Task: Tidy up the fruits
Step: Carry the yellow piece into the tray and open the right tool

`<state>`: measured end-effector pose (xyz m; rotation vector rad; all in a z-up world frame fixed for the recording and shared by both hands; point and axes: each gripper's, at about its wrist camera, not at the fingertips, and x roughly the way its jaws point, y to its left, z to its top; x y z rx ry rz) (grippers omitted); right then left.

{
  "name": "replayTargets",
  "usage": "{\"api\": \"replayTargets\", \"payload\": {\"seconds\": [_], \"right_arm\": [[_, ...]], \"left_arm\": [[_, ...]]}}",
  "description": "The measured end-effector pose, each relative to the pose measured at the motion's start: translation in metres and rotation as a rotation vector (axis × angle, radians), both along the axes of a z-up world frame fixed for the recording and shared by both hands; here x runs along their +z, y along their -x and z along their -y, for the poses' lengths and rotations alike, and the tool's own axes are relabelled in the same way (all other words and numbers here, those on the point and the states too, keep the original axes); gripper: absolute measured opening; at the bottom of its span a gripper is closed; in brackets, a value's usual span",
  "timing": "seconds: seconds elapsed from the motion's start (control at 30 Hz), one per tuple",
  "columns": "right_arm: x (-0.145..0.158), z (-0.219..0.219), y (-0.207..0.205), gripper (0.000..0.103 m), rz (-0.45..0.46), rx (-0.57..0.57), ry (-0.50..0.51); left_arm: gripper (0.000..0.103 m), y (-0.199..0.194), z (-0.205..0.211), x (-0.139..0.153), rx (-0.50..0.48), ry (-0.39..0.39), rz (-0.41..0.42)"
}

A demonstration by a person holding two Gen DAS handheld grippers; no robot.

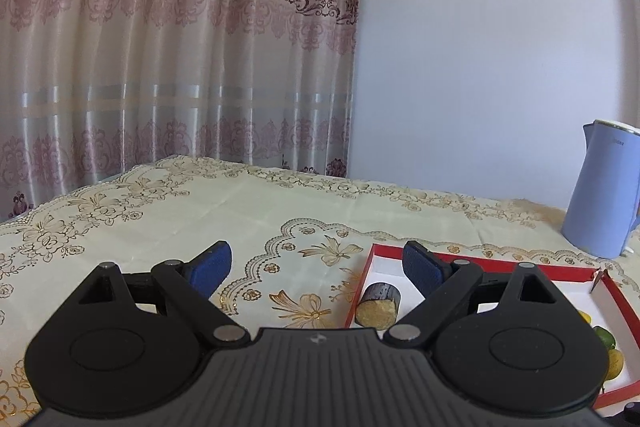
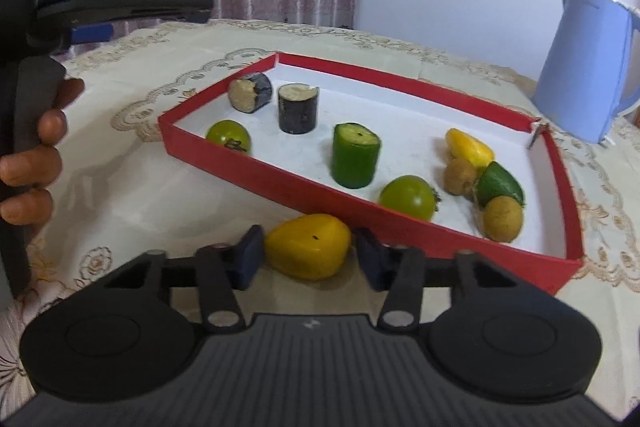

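Floral pink curtain (image 1: 168,39), pale wall (image 1: 480,59), embroidered cream tablecloth (image 1: 200,211), daylight

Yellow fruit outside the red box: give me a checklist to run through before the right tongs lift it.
1. Yellow fruit lies between the right tongs: ok.
2. Pads pressing on both sides: cannot tell; a sliver of gap seems to remain.
3. Fruit clear of the red box wall: ok, it lies on the tablecloth.
4. Free space in the box: ok, bare floor beside the cucumber piece.
5. Left tongs out of the way: ok, open and empty.
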<state>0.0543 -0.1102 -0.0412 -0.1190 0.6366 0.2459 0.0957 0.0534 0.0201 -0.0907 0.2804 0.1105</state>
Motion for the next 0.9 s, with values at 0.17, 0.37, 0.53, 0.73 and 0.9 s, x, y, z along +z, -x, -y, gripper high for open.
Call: {"api": "replayTargets", "payload": {"seconds": [0.17, 0.37, 0.53, 0.73, 0.9], "right_arm": [[0.002, 0.002, 0.005, 0.042, 0.006, -0.005, -0.001], [0.016, 0.019, 0.016, 0.042, 0.05, -0.036, -0.056], [0.027, 0.039, 0.009, 0.042, 0.029, -0.039, -0.15], [0.036, 0.045, 0.014, 0.042, 0.045, -0.02, -0.189], [0.047, 0.048, 0.005, 0.042, 0.092, -0.049, -0.148]], "left_arm": [[0.093, 0.002, -0.001, -0.001, 0.005, 0.003, -0.006], [0.093, 0.004, 0.004, 0.0, -0.005, -0.015, -0.001], [0.093, 0.003, 0.007, -0.001, -0.012, -0.033, -0.009], [0.093, 0.0, 0.006, -0.003, -0.014, -0.028, -0.032], [0.093, -0.001, 0.007, -0.004, -0.014, -0.035, -0.045]]}}
